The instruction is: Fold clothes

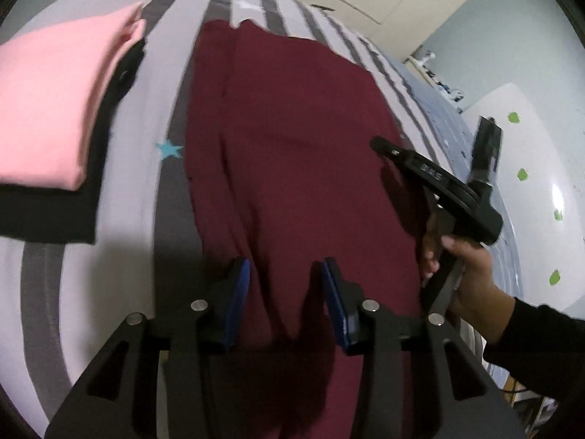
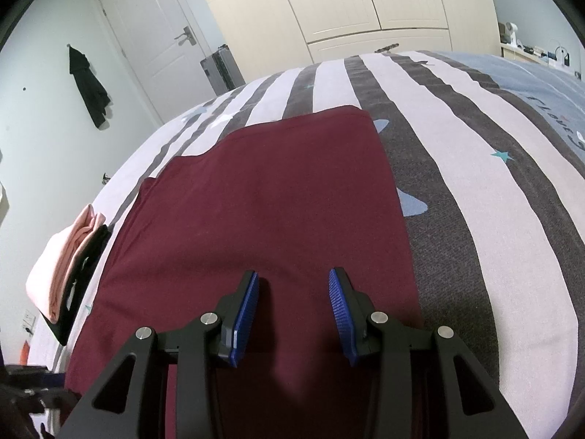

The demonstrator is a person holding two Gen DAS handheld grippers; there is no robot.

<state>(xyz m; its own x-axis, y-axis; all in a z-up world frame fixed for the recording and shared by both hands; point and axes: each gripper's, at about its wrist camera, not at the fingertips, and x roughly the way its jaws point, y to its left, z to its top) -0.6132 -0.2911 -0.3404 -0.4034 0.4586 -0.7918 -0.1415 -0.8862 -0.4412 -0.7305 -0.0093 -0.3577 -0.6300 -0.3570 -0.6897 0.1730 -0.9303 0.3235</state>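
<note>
A dark red garment (image 1: 292, 139) lies flat on the striped bedspread (image 1: 161, 117), folded lengthwise with a seam line down its left part. My left gripper (image 1: 287, 280) hovers over its near end, jaws open, blue pads (image 1: 241, 285) clear of the cloth. In the right wrist view the same garment (image 2: 263, 201) spreads out ahead, and my right gripper (image 2: 294, 292) stands open above it with nothing between the fingers. From the left wrist view, the right gripper (image 1: 380, 145) is held by a hand (image 1: 471, 267) over the garment's right edge.
A folded pink garment (image 1: 55, 102) rests on a folded black one (image 1: 91, 190) at the left of the bed; the same stack (image 2: 69, 267) sits near the bed's left edge. Beyond the bed are a white door (image 2: 153, 36), a suitcase (image 2: 221, 69) and cream wardrobe doors (image 2: 347, 7).
</note>
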